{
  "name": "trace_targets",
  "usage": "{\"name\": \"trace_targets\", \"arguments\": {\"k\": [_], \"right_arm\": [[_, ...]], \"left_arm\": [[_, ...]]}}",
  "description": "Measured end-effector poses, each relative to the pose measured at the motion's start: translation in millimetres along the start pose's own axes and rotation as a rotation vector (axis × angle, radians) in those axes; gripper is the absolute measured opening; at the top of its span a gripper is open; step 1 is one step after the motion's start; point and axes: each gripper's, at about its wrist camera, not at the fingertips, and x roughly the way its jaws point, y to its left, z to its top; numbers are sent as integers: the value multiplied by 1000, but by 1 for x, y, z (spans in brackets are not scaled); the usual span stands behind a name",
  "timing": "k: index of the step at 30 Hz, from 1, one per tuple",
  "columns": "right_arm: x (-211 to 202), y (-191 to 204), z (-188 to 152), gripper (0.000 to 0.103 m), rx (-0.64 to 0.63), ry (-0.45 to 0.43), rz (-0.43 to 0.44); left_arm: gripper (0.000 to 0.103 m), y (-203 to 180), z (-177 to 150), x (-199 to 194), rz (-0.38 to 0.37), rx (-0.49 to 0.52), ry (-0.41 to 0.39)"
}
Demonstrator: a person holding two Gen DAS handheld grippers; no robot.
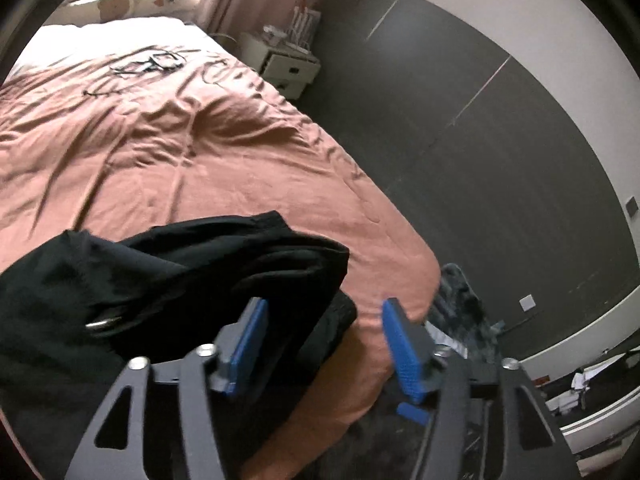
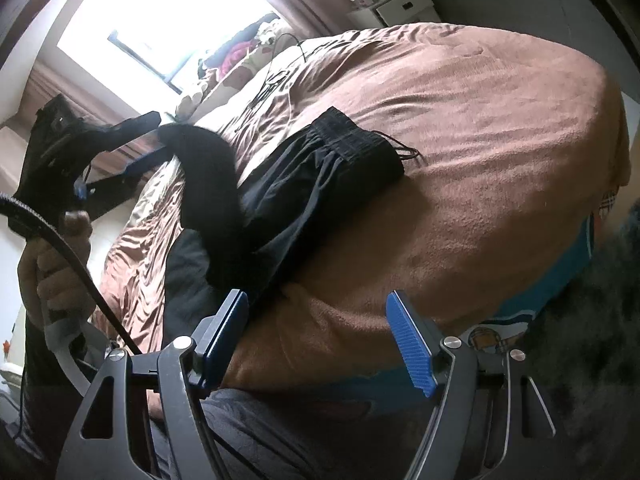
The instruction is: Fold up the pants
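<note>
The black pants, light, limp and slippery-looking, lie bunched near the foot of the bed; with left tongs and right tongs both released and empty, grip at the ribbed waistband.

No legible text anywhere.

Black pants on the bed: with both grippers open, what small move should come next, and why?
Probably bring the left gripper forward and close it on the nearest fold of the black pants. Its blue pads stand apart with no cloth between them, the right gripper is likewise empty, and the pants lie bunched, partly folded, on the brown bedspread.
</note>
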Motion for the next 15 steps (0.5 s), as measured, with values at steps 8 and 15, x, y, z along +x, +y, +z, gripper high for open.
{"name": "trace_targets", "arguments": {"k": [8, 15], "right_arm": [[2, 21, 5, 70, -83, 7, -27], [13, 54, 19, 70, -232, 15, -89]], "left_arm": [[69, 61, -28, -56, 99, -64, -63], [69, 128, -63, -102, 186, -172, -112]]}}
